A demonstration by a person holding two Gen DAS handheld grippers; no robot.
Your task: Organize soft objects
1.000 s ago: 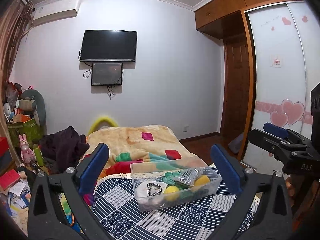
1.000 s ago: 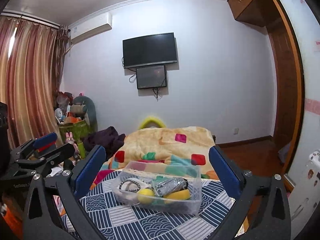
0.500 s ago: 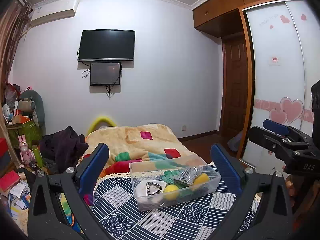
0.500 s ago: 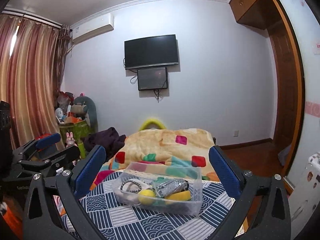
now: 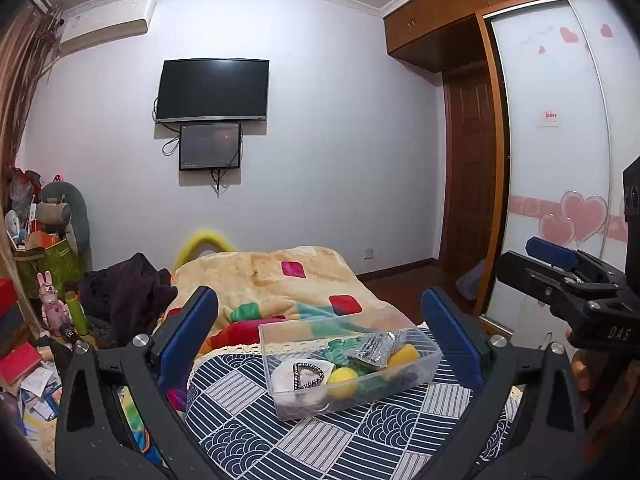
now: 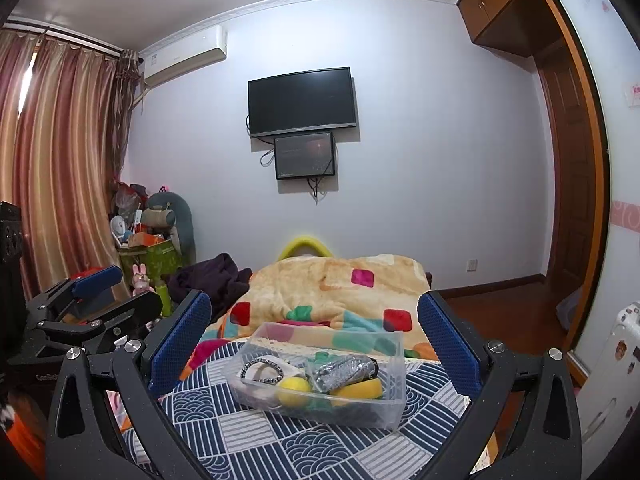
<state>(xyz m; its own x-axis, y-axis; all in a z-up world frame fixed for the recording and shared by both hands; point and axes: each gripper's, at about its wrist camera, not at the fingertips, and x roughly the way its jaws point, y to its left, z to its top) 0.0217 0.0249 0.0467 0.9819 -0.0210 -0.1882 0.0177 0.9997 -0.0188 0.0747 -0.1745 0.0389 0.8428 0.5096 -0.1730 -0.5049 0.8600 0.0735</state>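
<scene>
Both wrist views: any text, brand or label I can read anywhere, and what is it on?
"DAS": on the body of the right gripper, seen in the left wrist view.
Left gripper body: pale lettering, too blurred to read.
Wardrobe door: red-and-white sticker and faint writing near the top, too small.
Air conditioner: small label, unreadable.
TV: lower-edge logo too small.

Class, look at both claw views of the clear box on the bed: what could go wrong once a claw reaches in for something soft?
1. The clear box is light and sits on soft bedding; a push on its wall may slide or tip it.
2. The yellow ball lies packed against a bracelet and a silver packet; a wide-open right claw may pinch a neighbour instead.
3. The left claw hangs close beside it; both reaching together might collide.
</scene>
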